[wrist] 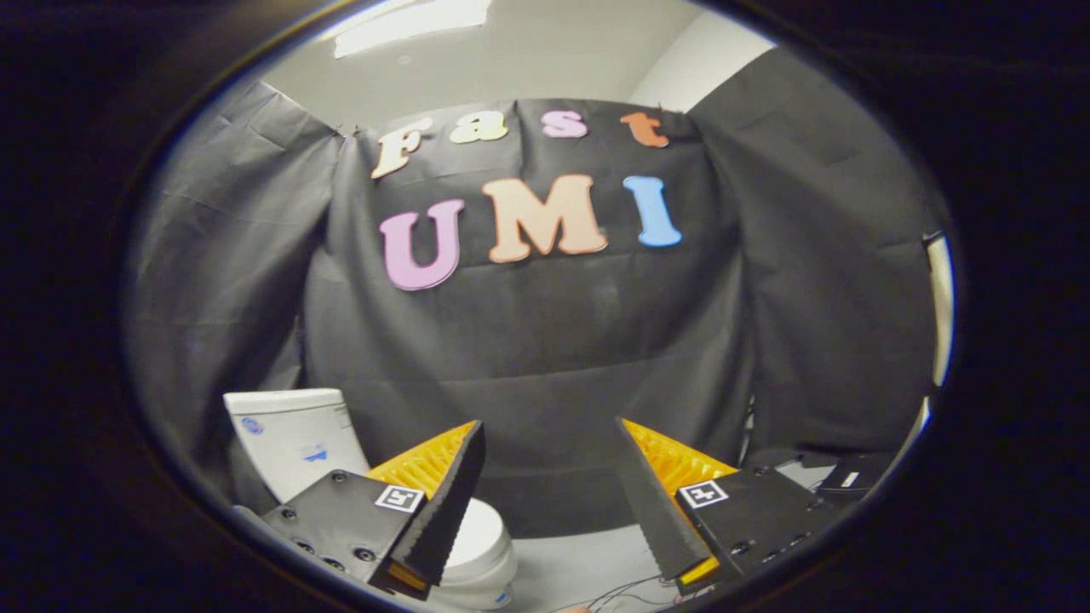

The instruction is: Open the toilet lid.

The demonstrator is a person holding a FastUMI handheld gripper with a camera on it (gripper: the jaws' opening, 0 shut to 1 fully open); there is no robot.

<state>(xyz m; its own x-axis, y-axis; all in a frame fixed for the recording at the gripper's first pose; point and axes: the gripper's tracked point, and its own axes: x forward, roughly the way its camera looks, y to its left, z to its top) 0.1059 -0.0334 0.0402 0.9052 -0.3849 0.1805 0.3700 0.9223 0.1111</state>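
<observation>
gripper view: fingers (461, 481) spread, toilet lid (479, 532) flat.

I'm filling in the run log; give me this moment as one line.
phase: approach | gripper: open, empty, raised | toilet: below, behind left finger | lid: down, untouched

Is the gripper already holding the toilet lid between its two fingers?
No. The gripper is open with nothing between its fingers, and the closed toilet lid lies lower, partly behind the left finger.
</observation>
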